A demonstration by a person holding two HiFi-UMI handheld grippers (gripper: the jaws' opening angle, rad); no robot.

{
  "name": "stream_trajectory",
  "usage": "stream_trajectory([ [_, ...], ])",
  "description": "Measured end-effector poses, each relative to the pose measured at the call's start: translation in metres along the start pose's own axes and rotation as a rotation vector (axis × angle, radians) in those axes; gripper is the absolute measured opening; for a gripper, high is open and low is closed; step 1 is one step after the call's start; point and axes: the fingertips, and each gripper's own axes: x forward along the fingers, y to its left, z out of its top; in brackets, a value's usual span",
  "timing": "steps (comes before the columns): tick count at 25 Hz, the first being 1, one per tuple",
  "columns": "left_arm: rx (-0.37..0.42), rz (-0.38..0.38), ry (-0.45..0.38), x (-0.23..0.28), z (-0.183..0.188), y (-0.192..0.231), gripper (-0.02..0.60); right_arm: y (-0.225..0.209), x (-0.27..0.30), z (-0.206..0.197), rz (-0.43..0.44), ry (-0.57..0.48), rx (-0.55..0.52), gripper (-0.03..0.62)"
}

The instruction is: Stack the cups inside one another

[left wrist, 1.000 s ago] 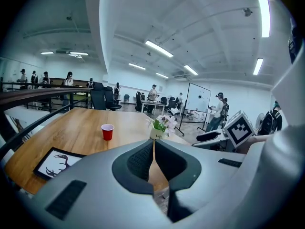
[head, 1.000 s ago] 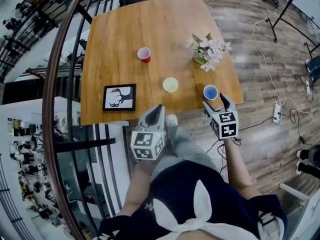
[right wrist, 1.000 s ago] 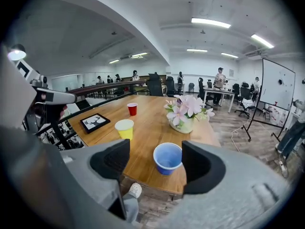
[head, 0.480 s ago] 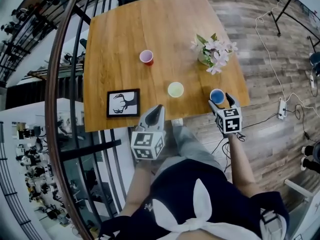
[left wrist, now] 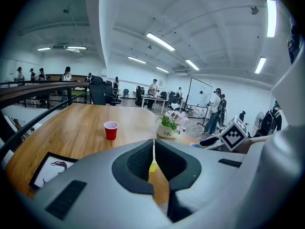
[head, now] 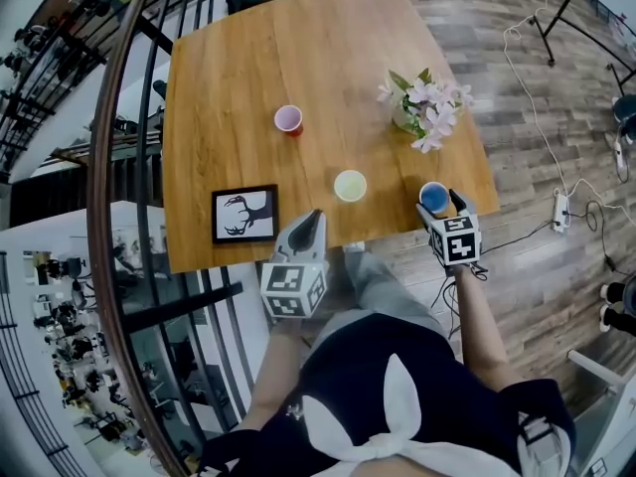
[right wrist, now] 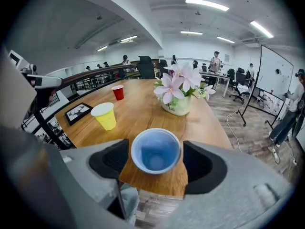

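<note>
At the near right corner of the table [head: 248, 68] the blue cup [head: 433, 196] stands between the spread jaws of my right tool [right wrist: 156, 154], untouched. I should close softly below its rim, so the wall does not crush. My left tool [left wrist: 153, 156] is pressed together, empty.

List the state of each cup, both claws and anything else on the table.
Blue cup: upright, empty, unstacked.
Yellow cup: upright, unstacked.
Red cup: upright, unstacked.
Right claw: open, jaws either side of the blue cup.
Left claw: shut, empty.
Flower pot: upright.
Picture frame: lying flat.
</note>
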Motion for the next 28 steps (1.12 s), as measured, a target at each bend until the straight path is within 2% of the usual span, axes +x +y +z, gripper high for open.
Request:
stream_trajectory([
  [14, -0.012, -0.007, 0.012, 0.008, -0.002, 0.008, 0.029, 0.003, 0.003, 0.002, 0.012, 0.011, -0.012, 0.327],
  [28, -0.028, 0.022, -0.001, -0.001, -0.006, 0.022, 0.029, 0.015, -0.011, 0.044, 0.023, -0.076, -0.051, 0.325],
])
